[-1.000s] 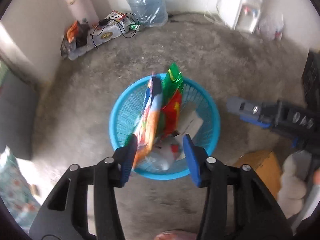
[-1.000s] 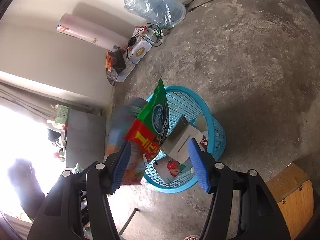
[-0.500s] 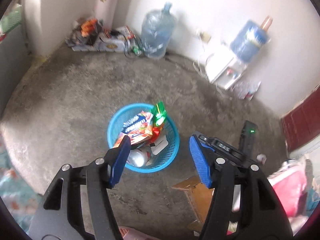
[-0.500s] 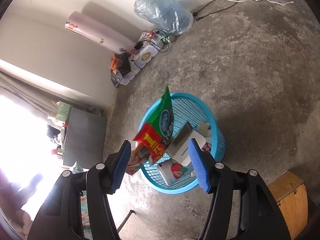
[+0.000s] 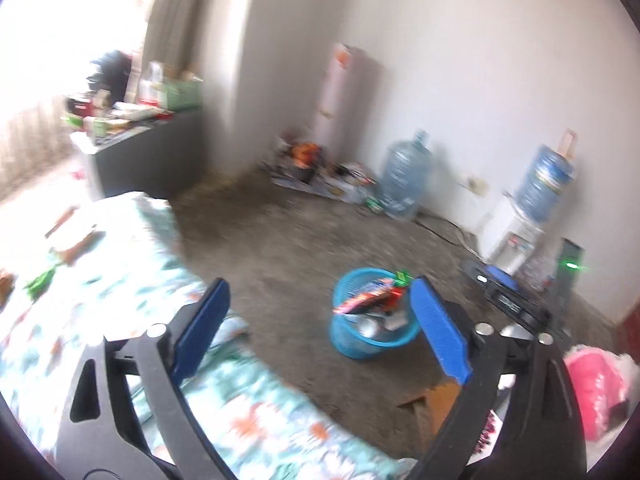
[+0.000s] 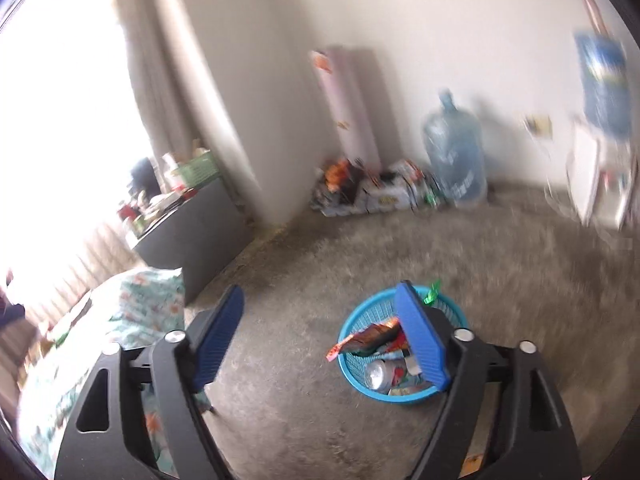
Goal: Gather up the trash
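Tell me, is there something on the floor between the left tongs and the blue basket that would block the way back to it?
Nothing visible does. Seen from the left tongs, only bare concrete floor lies before the blue basket. The floral bedding stays off to the left, and the brown cardboard lies nearer, to the right of that path.

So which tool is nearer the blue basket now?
Right, apparently. The right tool hangs just above the blue basket; the left tool views it from farther back.
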